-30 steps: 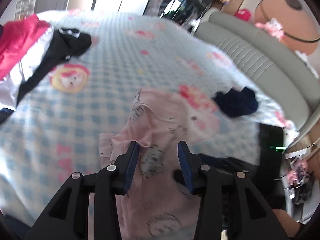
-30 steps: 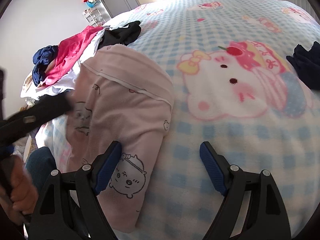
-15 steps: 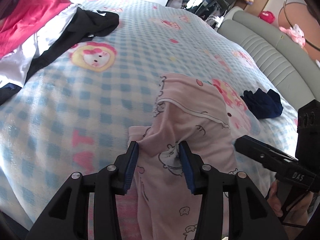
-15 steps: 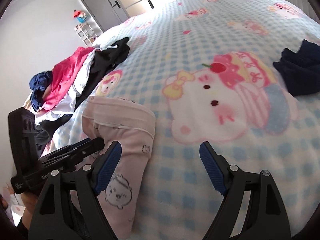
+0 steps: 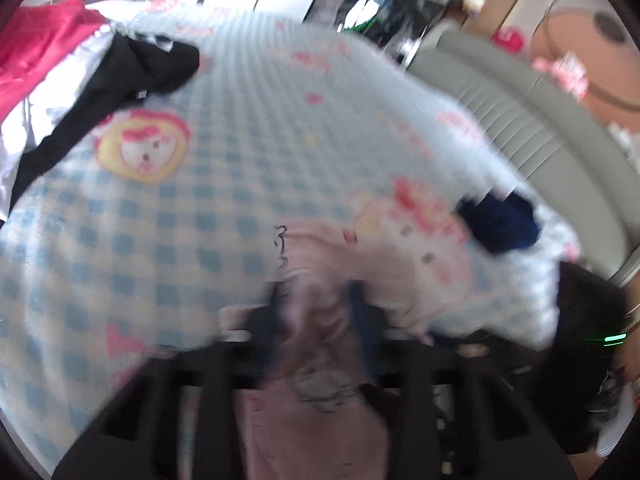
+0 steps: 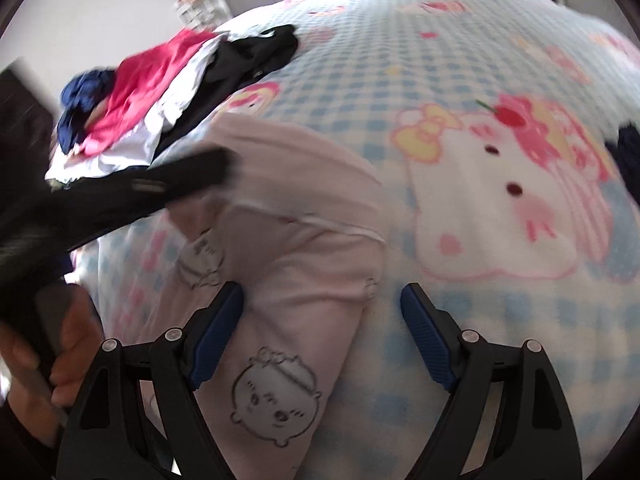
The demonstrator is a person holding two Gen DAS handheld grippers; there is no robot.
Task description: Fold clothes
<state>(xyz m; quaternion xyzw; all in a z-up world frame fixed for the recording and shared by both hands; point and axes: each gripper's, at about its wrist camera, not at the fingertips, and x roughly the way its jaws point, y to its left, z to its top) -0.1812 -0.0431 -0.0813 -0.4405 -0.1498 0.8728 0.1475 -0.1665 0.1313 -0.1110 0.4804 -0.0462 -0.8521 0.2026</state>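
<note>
Left gripper (image 5: 320, 312) clenched on pink garment (image 6: 304, 240), swung toward 12 o'clock since 0.5 s ago; fold underway. Right gripper (image 6: 322, 332) released.

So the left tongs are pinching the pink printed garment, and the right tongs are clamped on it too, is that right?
Not quite. The left tongs do pinch the pink printed garment, though the left wrist view is blurred. The right tongs are open, not clamped: the right wrist view shows their blue pads spread wide, one over the garment, the other over the checked blanket.
</note>
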